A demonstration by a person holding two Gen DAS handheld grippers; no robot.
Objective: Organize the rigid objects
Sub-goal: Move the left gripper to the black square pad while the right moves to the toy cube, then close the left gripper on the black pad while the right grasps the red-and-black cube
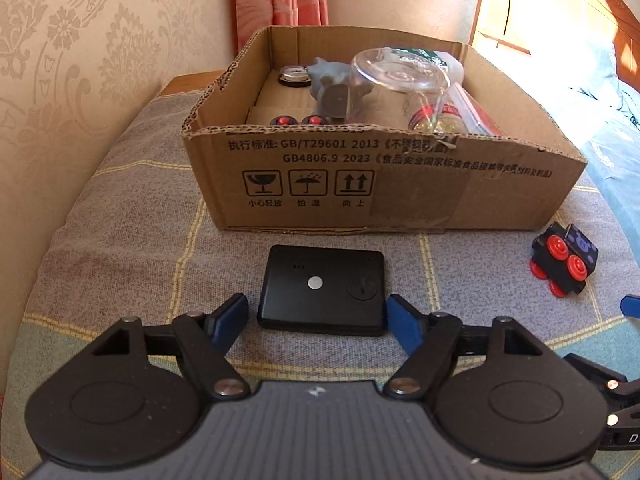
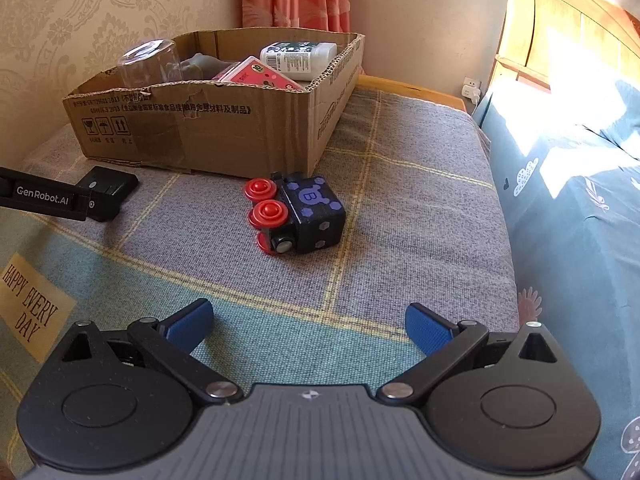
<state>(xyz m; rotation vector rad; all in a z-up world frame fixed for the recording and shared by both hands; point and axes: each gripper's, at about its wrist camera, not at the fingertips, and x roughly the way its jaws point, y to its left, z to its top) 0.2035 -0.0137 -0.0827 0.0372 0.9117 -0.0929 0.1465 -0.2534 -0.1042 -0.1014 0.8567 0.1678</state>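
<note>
A flat black device lies on the checked cloth in front of a cardboard box. My left gripper is open, its blue pads on either side of the device's near end, apart from it. A black toy train car with red wheels lies on its side to the right; it also shows in the left wrist view. My right gripper is open and empty, well short of the train car. The black device and cardboard box show in the right wrist view too.
The box holds an upturned clear glass, a grey figure, a white bottle, a pink packet and other small items. A wallpapered wall is on the left, a blue bedspread on the right.
</note>
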